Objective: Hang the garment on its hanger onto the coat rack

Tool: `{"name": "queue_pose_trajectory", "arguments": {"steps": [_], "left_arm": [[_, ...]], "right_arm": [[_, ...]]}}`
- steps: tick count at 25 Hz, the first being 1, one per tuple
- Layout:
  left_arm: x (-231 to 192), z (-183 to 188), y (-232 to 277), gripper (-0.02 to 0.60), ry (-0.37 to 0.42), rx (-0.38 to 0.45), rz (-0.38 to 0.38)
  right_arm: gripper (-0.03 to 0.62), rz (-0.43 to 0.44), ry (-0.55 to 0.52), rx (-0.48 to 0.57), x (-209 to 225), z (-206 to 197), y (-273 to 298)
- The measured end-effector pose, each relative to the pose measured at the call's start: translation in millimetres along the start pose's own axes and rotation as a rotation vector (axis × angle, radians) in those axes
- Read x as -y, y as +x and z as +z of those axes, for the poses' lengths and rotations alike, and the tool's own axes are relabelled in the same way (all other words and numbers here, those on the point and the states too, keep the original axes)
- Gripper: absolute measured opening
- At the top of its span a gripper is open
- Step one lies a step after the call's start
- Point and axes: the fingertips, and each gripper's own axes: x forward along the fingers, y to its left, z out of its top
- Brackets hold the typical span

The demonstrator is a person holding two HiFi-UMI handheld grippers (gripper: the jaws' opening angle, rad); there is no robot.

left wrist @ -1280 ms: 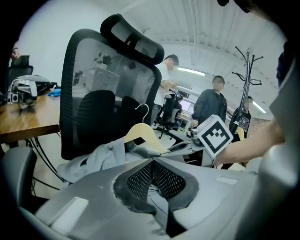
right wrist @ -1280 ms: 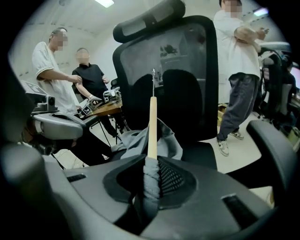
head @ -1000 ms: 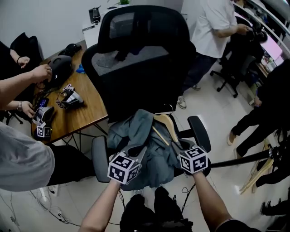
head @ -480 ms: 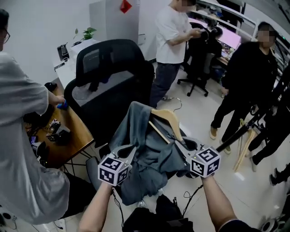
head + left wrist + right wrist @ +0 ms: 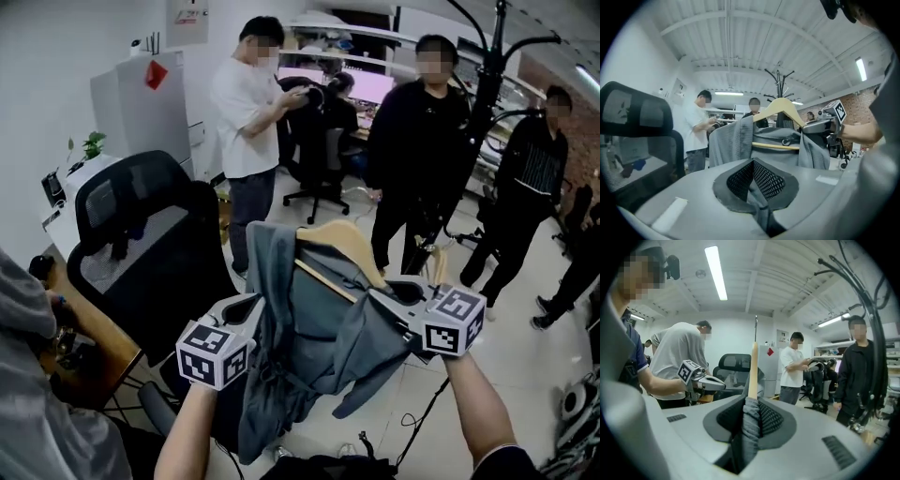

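Garment point(image 5: 309, 347) on hanger point(image 5: 342, 242), level because left gripper point(image 5: 251, 307) and right gripper point(image 5: 382, 296) each clamp one side. Coat rack point(image 5: 487, 84) stands ahead.

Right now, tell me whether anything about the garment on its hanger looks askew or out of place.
Yes. The grey garment hangs askew on the wooden hanger: it is bunched to one side, leaving the hanger's top bare, and the hanger tilts. The left gripper and right gripper each pinch cloth.
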Motion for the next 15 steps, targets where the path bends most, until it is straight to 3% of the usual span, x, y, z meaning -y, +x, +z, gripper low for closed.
{"name": "queue_pose_trajectory", "arguments": {"steps": [4, 8, 15], "left_arm": [[62.3, 52.2, 36.5, -0.014, 0.042, 0.039, -0.094], [115.0, 90.1, 69.9, -0.014, 0.088, 0.075, -0.121], [211.8, 155.9, 102.9, -0.014, 0.144, 0.130, -0.168]], "right_arm": [[0.084, -0.075, 0.003, 0.048, 25.0, 22.1, -75.3], [0.084, -0.170, -0.032, 0.080, 45.3, 39.9, -136.4], [0.084, -0.237, -0.073, 0.072, 72.3, 63.0, -213.1]]}}
